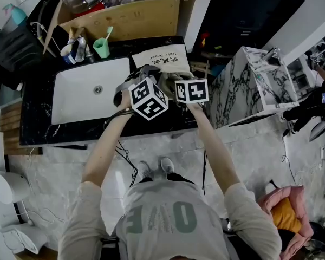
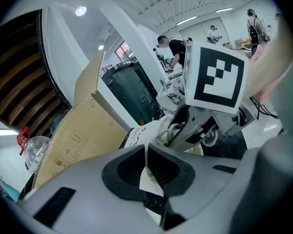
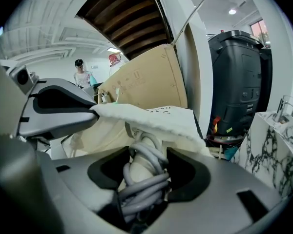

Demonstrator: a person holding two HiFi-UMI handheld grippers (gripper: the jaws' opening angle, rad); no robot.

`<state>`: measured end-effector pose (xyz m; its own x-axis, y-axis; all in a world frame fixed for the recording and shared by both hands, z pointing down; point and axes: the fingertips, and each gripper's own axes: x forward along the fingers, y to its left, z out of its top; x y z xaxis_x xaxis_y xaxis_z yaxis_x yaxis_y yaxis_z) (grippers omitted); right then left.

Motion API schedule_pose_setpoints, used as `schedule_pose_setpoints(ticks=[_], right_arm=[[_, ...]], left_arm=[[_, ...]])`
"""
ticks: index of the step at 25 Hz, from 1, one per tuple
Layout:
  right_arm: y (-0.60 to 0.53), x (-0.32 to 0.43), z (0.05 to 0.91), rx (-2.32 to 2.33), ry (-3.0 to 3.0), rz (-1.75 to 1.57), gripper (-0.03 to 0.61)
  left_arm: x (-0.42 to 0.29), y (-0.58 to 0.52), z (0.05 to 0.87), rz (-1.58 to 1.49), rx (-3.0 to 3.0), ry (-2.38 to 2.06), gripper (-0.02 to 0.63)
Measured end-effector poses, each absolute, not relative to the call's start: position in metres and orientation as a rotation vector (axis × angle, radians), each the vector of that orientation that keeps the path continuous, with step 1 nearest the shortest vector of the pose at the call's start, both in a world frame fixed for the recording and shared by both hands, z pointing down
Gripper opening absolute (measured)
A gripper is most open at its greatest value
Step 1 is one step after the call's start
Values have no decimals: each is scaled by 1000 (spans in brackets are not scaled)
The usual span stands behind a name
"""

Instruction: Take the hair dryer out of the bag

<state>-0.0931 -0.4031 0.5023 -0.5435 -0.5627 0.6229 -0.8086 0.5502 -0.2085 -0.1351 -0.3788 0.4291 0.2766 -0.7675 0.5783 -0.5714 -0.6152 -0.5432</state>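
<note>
Right gripper view: my right tool point(image 3: 147, 162) clamps the cord-wrapped hair dryer point(image 3: 139, 173); left tool point(image 2: 147, 155) pinches the bag point(image 3: 156, 118), anchoring it.

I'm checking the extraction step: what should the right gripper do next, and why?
Probably pull the right gripper up and back, away from the bag. Its jaws grip the hair dryer by its cord-wrapped handle. The dryer's upper part lies under the bag's fabric. The left gripper pinches the bag's edge, which should hold it back.
</note>
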Motion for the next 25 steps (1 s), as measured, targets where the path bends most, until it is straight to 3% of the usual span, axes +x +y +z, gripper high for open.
schedule_pose_setpoints(ticks=[25], right_arm=[[-264, -54, 496, 1102, -2373, 807, 253]], left_arm=[[-124, -355, 445, -1331, -2274, 1215, 41]])
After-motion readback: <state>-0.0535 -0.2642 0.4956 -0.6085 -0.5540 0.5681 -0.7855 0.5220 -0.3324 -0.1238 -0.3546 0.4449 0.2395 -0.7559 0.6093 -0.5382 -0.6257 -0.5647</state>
